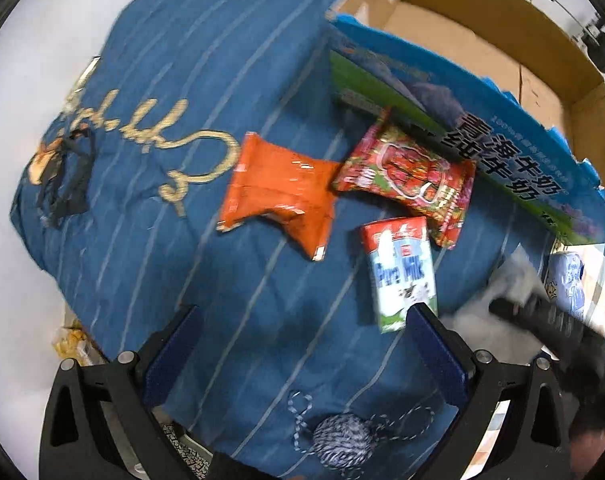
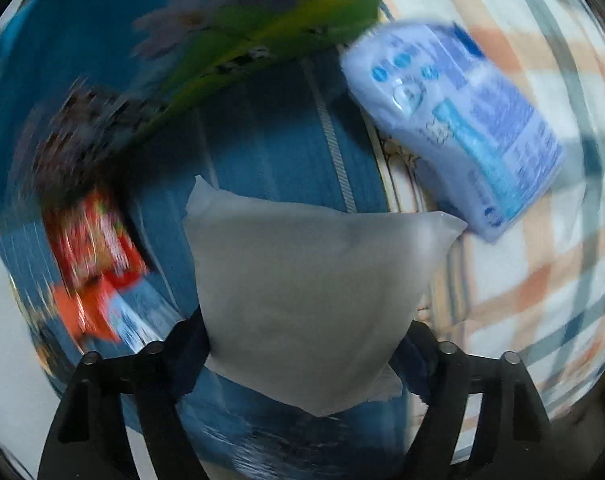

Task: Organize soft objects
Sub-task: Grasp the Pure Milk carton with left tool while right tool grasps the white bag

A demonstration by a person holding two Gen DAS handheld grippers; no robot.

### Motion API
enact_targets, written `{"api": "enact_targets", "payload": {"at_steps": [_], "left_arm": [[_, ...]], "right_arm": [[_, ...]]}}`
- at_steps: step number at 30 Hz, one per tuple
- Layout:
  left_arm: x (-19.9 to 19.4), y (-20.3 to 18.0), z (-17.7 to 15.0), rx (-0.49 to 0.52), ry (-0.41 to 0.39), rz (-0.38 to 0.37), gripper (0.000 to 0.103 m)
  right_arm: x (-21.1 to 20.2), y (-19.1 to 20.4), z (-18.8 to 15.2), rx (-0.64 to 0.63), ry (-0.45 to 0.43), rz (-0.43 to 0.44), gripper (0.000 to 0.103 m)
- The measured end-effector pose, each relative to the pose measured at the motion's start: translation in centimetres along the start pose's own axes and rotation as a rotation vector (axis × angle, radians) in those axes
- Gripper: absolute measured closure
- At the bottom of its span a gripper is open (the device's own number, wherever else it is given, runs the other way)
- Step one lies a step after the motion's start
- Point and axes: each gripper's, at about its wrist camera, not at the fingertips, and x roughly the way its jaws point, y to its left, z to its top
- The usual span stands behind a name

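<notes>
Pouch [image 2: 310,300], matte white and pillow-shaped, clamped in right gripper [image 2: 302,344] above striped blue quilt [image 1: 222,60]. Left gripper [image 1: 302,344] spread wide, empty. Only left view shows crinkled orange packet [image 1: 278,192], milk carton [image 1: 400,272], cardboard box [image 1: 462,20]

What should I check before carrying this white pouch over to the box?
1. Right gripper shut on the white pouch: ok.
2. Grip depth: low on the pouch, security cannot tell.
3. Cardboard box open on top: ok.
4. Left gripper open, holding nothing: ok.
5. Milk carton close to the left gripper's finger: cannot tell if touching.
6. Right view sharp enough: not ok, blurred.
</notes>
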Motion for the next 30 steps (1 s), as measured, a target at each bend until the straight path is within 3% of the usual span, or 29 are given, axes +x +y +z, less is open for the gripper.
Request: {"api": "enact_targets", "payload": {"at_steps": [4,9,12,14,17,22,23,27,30], "left_arm": [[1.8,-1.8,1.2,0.04,0.033,-0.023,0.0],[4.5,-4.2,2.6,0.078,0.088,-0.103,0.002],[6.6,-6.0,3.2,0.133,0.133,-0.083,0.022],[8.0,-6.9,3.3,0.176,0.163,-0.054,0.048],[9.1,-7.4,2.8,0.21,0.18,-0.098,0.058],[7.8,-7.2,-0.8,0.34,0.092,-0.029,0.059],[8.0,-6.9,-1.5,0.349,0.091,-0.024,0.055],[9.5,-6.3,-2.5,0.333,0.105,-0.037,0.055],[10.1,-5.3,-2.4,0.281,0.106,-0.09,0.055]], "right_arm": [[-1.1,-1.4,-1.6,-0.153,-0.008,-0.132,0.025],[-0.3,-3.7,-3.0,-0.234,-0.022,-0.205,0.025],[-0.2,-4.5,-3.7,-0.232,-0.022,-0.195,0.025],[-0.3,-4.9,-3.4,-0.23,-0.017,-0.178,0.025],[-0.2,-5.7,-3.8,-0.254,0.015,-0.144,0.025],[0.8,-6.5,-6.3,-0.314,0.083,-0.129,0.024],[1.8,-6.1,-6.5,-0.308,0.08,-0.134,0.023],[2.8,-7.2,-8.1,-0.253,0.039,-0.153,0.018],[3.1,-7.4,-8.5,-0.184,0.028,-0.126,0.018]]}}
